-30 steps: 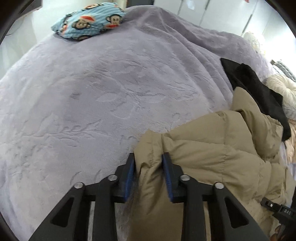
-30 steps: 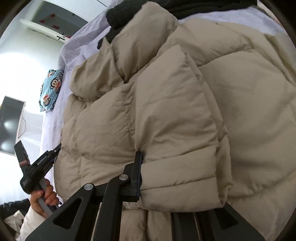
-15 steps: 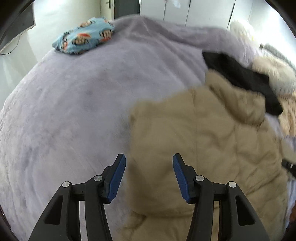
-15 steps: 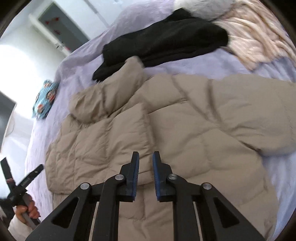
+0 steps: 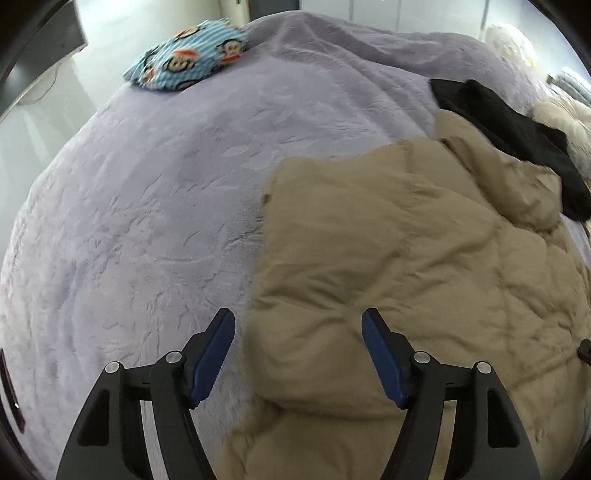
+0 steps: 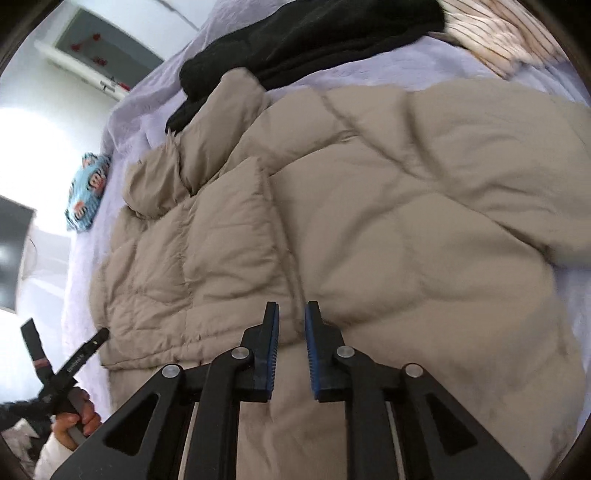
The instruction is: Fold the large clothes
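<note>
Landmark: a beige quilted puffer jacket [image 5: 406, 266] is seen lying spread on a lilac plush bedspread [image 5: 147, 221]; every other place below is given relative to this jacket.
Jacket, left wrist view: its left edge is seen to run down the middle of the frame, with bare bedspread beyond it. A padded fold [image 5: 517, 184] is bunched at its far end.
Jacket, right wrist view: the same jacket [image 6: 369, 221] fills most of the frame, and one panel edge [image 6: 266, 206] is seen lying doubled over along its length.
Left gripper: the left gripper [image 5: 297, 356] is held above the jacket's near left edge. Its blue-padded jaws are spread wide and nothing is held between them.
Right gripper: the right gripper [image 6: 291, 350] is held over the jacket's near part. Its jaws are set narrow, with a small gap; no fabric is seen pinched between them.
Left hand: the person's left hand [image 6: 75, 421] is seen in the right wrist view, past the jacket's near left corner, wrapped around a black handle.
Black garment: a black knitted garment [image 5: 517, 129] lies at the jacket's far end, touching the bunched fold.
Blue cushion: a blue striped cushion printed with monkey faces [image 5: 188, 62] rests on the bedspread well apart from the jacket, beyond its far left corner.
Striped cloth: a cream cloth with thin dark stripes [image 6: 498, 33] lies beyond the jacket's far right side, next to the black garment.
</note>
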A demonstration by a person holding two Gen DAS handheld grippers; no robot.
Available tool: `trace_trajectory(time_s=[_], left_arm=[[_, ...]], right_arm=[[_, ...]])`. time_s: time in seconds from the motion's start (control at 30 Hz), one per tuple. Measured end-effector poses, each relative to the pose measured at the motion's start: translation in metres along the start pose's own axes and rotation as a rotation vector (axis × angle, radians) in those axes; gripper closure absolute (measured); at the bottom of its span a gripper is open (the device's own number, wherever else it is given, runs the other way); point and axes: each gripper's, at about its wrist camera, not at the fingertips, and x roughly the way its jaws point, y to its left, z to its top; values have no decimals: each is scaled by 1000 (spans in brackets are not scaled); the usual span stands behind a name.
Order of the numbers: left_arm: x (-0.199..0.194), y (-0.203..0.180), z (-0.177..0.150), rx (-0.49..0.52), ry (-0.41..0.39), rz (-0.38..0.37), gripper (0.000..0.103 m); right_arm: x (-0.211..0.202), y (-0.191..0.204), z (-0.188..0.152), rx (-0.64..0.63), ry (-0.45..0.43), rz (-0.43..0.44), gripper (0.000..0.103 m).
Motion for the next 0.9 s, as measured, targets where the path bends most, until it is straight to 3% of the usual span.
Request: trace_trajectory(time_s=[0.13,0.2,0.27,0.4,0.43,0.47,0.5,0.73,0.83,0.9], left_arm=[[-22,-29,-8,66,2,-22,31],[-33,-48,-15,113,0,-13,31],[-42,-69,-22,148,4,-25,31],[-54,-101,-32,162,31,-97,29],[-57,-111,-35,171,40,-101,12],[-59,-118,-38,177,43,-97,1],[-62,-127,-41,183,31,-87,0],[-72,-189,-55,245,58,-123,0],[-71,-212,-59,265,54,-97,0],[-70,-225,-59,278,53,-82,0]], right_arm=[[-23,-32,-11,104,4,32,83],[-32,-45,-15,139,-2,38,76],[-42,-57,-21,171,-14,35,62],[-64,-85,-29,225,-34,29,56],[-69,-93,-31,241,-39,27,56],[-73,-99,-33,250,-42,27,52],[-78,-107,-34,262,-49,26,50],[-109,-157,-30,317,-106,16,37],[-123,-180,-24,349,-142,20,34],[-133,-198,-19,375,-172,25,24]])
